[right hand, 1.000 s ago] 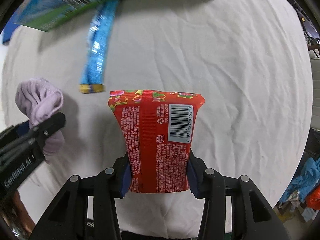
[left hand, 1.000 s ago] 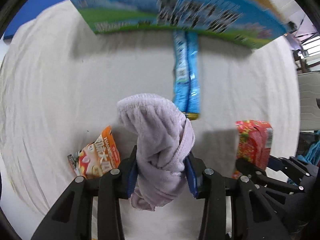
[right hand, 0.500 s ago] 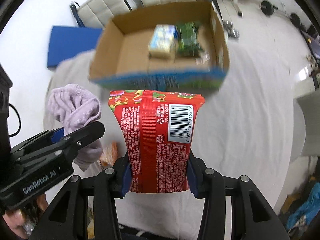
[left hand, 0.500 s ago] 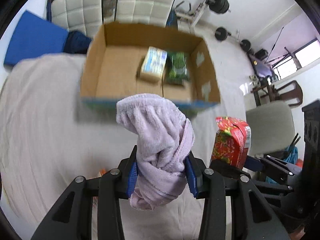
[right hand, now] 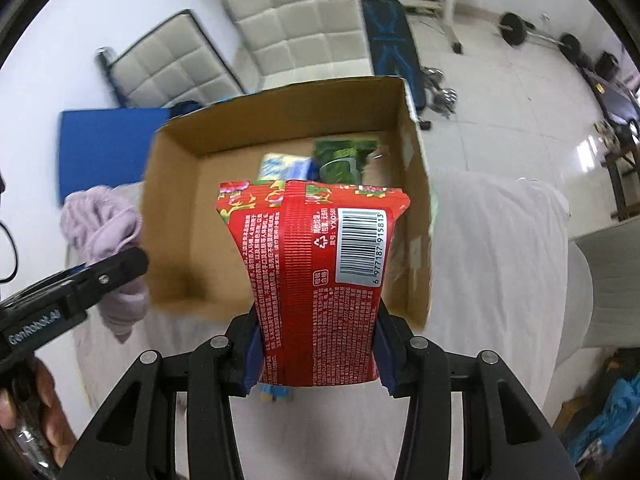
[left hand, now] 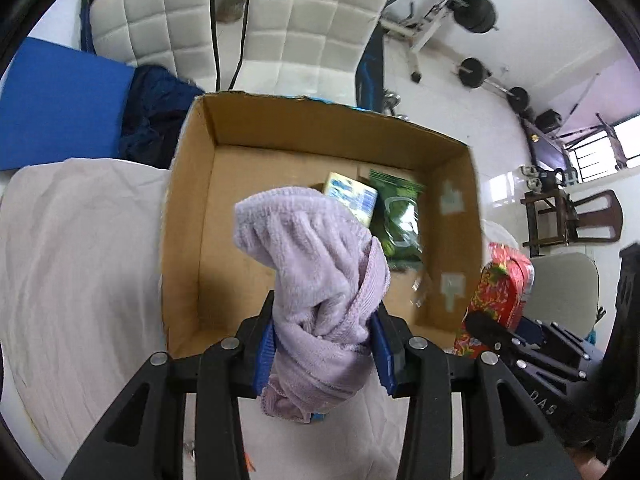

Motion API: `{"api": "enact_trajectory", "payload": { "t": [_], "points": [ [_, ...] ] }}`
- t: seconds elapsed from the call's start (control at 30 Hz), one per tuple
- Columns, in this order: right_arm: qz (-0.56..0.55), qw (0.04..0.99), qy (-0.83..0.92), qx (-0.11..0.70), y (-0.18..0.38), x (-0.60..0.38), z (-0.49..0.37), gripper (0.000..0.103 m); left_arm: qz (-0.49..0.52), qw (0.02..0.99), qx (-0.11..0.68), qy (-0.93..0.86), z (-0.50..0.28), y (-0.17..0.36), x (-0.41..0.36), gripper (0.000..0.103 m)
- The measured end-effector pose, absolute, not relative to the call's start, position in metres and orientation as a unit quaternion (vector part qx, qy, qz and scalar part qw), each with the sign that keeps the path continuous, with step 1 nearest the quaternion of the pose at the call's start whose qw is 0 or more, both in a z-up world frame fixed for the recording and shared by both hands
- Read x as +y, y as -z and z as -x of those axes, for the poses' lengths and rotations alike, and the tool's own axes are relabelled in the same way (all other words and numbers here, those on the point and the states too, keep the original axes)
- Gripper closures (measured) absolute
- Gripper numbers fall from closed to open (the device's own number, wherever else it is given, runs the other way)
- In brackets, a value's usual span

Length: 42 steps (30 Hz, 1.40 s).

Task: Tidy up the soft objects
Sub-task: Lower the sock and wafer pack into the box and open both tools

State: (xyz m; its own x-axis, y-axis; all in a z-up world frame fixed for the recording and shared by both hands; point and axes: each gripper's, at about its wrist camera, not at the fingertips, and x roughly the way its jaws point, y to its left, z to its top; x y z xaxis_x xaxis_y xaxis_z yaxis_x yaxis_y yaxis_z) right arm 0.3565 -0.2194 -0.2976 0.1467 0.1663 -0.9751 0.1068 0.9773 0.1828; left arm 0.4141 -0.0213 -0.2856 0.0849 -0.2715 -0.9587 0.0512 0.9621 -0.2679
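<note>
My left gripper [left hand: 325, 350] is shut on a lilac towel [left hand: 320, 280] and holds it up in front of an open cardboard box [left hand: 188, 240]. My right gripper [right hand: 318, 354] is shut on a red snack packet [right hand: 320, 280], held up before the same box [right hand: 172, 216]. Inside the box lie a pale yellow-blue packet [left hand: 354, 196] and a green packet [left hand: 400, 216]. The right wrist view shows the towel [right hand: 108, 240] and left gripper at its left. The left wrist view shows the red packet [left hand: 500, 288] at its right.
The box sits on a table under a white cloth [left hand: 80, 260]. Beyond it stand two white padded chairs [left hand: 312, 28], a blue mat [left hand: 60, 112] and gym weights [left hand: 476, 4]. A grey chair [right hand: 608, 280] stands at the right.
Both grippers have risen and tilted up with their loads. The view went from the cloth and the box's printed side to looking down into the open box, now closer.
</note>
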Motion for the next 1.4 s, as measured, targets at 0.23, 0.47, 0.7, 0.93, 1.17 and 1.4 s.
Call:
{"api": "enact_trajectory", "payload": {
  "t": [0.23,0.47,0.7,0.93,1.17,1.4],
  "points": [
    [-0.088,0.71,0.0,0.699,0.371,-0.22,-0.4,0.055,0.082,0.688,0.716,0.087,-0.467,0.356,-0.022,0.065],
    [-0.066,0.682,0.002,0.728,0.411,-0.207,-0.399,0.055,0.065,0.669,0.737,0.074,-0.496,0.403,-0.029,0.064],
    [-0.055,0.658,-0.002,0.751,0.433,-0.201,-0.399,0.043,0.06,0.645,0.758,0.075,-0.508,0.414,-0.028,0.046],
    [-0.044,0.686,-0.002,0.726,0.409,-0.193,-0.4,0.017,0.047,0.678,0.73,0.075,-0.504,0.383,-0.022,0.024],
    [-0.055,0.698,0.001,0.714,0.39,-0.188,-0.395,0.0,0.029,0.72,0.689,0.074,-0.479,0.351,-0.016,0.0],
    [-0.05,0.727,0.014,0.685,0.364,-0.193,-0.382,0.0,0.035,0.753,0.652,0.087,-0.45,0.32,-0.011,0.0]
  ]
}}
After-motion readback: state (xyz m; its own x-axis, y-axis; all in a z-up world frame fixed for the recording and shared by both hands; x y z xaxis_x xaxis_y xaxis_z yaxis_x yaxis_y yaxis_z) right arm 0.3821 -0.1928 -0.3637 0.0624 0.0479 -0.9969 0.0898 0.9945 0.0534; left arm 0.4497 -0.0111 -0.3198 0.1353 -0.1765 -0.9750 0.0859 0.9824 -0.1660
